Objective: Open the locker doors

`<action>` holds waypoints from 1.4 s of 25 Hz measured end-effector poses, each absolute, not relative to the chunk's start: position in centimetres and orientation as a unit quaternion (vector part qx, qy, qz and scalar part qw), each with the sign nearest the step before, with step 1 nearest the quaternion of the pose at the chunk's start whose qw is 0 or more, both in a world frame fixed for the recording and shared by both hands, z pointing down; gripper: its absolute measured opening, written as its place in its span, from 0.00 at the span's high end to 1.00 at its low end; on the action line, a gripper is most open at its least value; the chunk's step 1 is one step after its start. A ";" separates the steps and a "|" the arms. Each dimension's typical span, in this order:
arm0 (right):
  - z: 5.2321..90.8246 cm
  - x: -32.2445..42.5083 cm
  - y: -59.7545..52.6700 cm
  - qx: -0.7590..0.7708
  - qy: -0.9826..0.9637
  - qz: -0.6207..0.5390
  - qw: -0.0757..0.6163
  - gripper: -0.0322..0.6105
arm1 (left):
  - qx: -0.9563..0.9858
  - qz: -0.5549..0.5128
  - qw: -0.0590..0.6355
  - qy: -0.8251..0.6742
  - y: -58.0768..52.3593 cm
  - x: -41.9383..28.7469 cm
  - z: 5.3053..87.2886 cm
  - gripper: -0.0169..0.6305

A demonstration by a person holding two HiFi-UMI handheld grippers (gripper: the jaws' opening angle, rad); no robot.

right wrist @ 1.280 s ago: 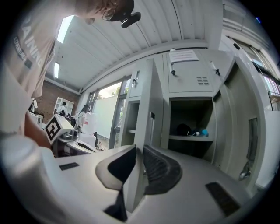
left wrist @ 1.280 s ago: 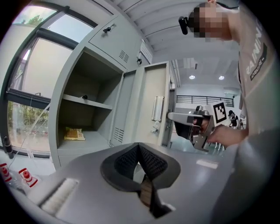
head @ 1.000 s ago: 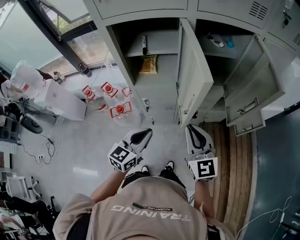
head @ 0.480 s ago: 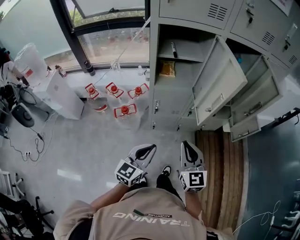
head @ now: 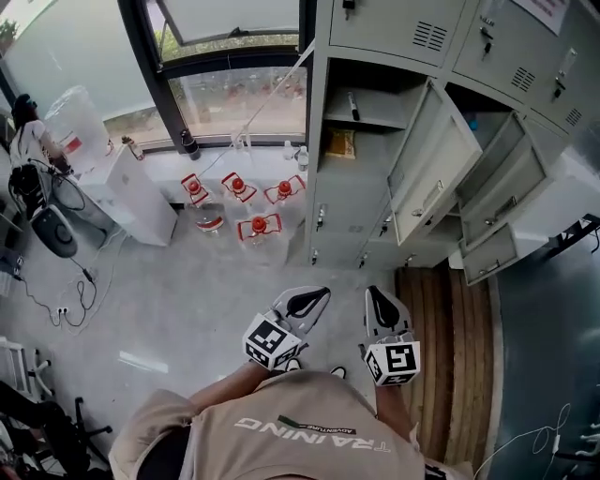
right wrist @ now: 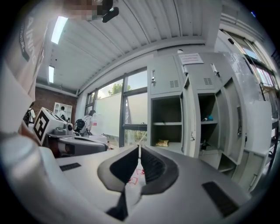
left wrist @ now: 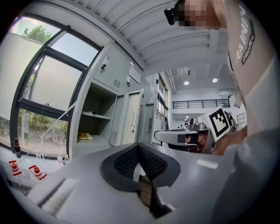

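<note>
My left gripper (head: 317,296) and right gripper (head: 375,296) closed, empty, well apart from the locker doors (head: 433,164)
Doors upper right of the head view, several swung open; thin stiff steel, likely light on hinges; I'd take the handle (head: 428,199) at the free edge

Upper lockers (head: 394,23) cut off by top edge; yellow packet (head: 339,142) too small to identify.

We face the lockers (head: 352,206), their doors (head: 436,173) swung out toward us. Left of them is the window (head: 234,94), with jugs (head: 260,225) on the floor (head: 187,300) before it. A packet (head: 339,142) lies in the left compartment (head: 370,103).
</note>
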State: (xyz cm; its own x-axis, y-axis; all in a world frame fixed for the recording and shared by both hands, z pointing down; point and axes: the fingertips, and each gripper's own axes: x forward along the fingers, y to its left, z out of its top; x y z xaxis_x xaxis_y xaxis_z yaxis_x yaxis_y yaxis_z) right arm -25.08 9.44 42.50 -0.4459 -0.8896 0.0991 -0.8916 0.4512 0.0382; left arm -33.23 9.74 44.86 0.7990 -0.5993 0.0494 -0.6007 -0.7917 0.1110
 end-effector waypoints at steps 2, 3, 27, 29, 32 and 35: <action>41.7 -24.4 10.1 0.521 -0.852 -0.001 0.054 0.92 | 0.945 0.002 0.075 -0.318 9.9 -32.4 45.0 0.96; 41.5 -23.9 10.4 0.520 -0.852 -0.006 0.058 0.92 | 0.945 0.002 0.078 -0.317 10.1 -32.0 45.0 0.96; 41.0 -19.0 12.7 0.492 -0.869 -0.022 0.053 0.93 | 0.939 0.004 0.034 -0.343 12.4 -28.7 42.5 0.96; 40.3 -19.1 12.2 0.489 -0.870 -0.031 0.049 0.93 | 0.935 -0.001 0.028 -0.354 12.2 -29.4 41.8 0.96; 40.0 -19.4 12.0 0.488 -0.871 -0.033 0.045 0.93 | 0.931 0.001 0.029 -0.365 12.2 -30.6 41.7 0.96; 40.0 -19.9 11.9 0.484 -0.873 -0.033 0.047 0.93 | 0.927 0.001 0.031 -0.375 12.0 -31.5 41.7 0.96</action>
State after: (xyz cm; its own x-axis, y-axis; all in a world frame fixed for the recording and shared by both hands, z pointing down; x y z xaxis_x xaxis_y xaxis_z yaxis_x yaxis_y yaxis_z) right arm -19.94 11.89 40.02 -0.5273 -0.8482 0.0495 -0.8420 0.5295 0.1036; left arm -31.45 12.02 41.69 0.7193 -0.6943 0.0246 -0.6943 -0.7174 0.0568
